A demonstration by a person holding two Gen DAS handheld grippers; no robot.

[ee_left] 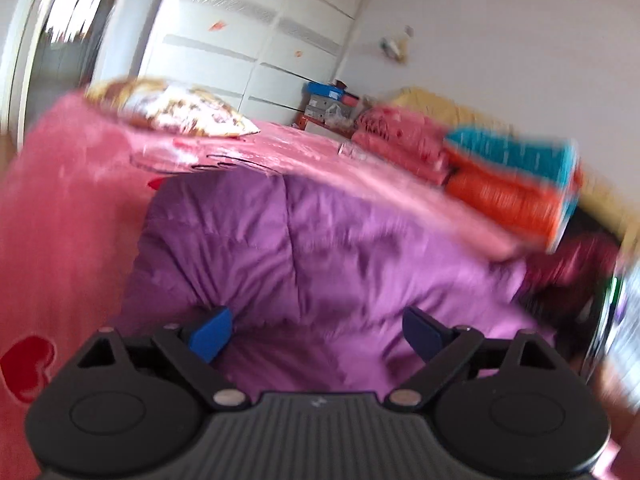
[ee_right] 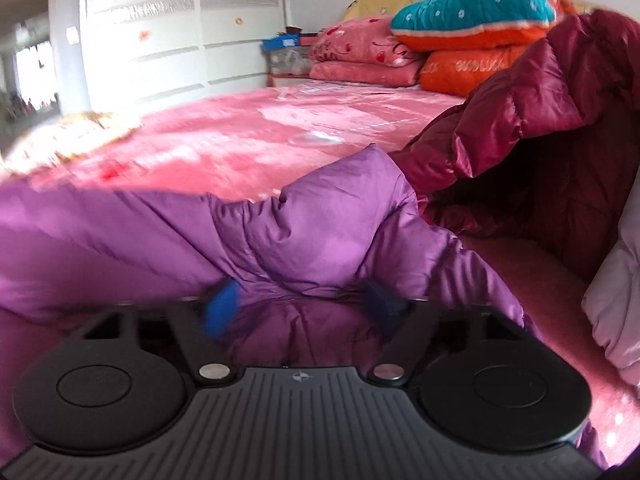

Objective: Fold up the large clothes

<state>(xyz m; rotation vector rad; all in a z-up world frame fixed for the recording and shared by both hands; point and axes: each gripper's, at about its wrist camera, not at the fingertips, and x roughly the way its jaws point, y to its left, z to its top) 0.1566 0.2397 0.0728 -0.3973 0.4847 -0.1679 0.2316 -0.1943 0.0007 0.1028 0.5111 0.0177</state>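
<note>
A puffy purple quilted jacket (ee_left: pixel 320 240) lies bunched on the pink bed cover (ee_left: pixel 60 208). In the left wrist view my left gripper (ee_left: pixel 316 334) hovers at the jacket's near edge. Its blue pads (ee_left: pixel 210 334) stand wide apart, with purple fabric lying loosely between them and nothing pinched. In the right wrist view the same purple jacket (ee_right: pixel 280 232) is crumpled in front of my right gripper (ee_right: pixel 300 310). That gripper's blue pads (ee_right: pixel 222 312) are blurred and spread wide over a fold of the fabric, not pressing on it.
A dark red down jacket (ee_right: pixel 540 120) is heaped to the right, with a pale pink garment (ee_right: pixel 616 288) beside it. Stacked pillows and quilts (ee_right: pixel 460 40) sit at the head of the bed. A patterned pillow (ee_left: pixel 172 108) lies far left, with white wardrobes (ee_right: pixel 180 32) behind.
</note>
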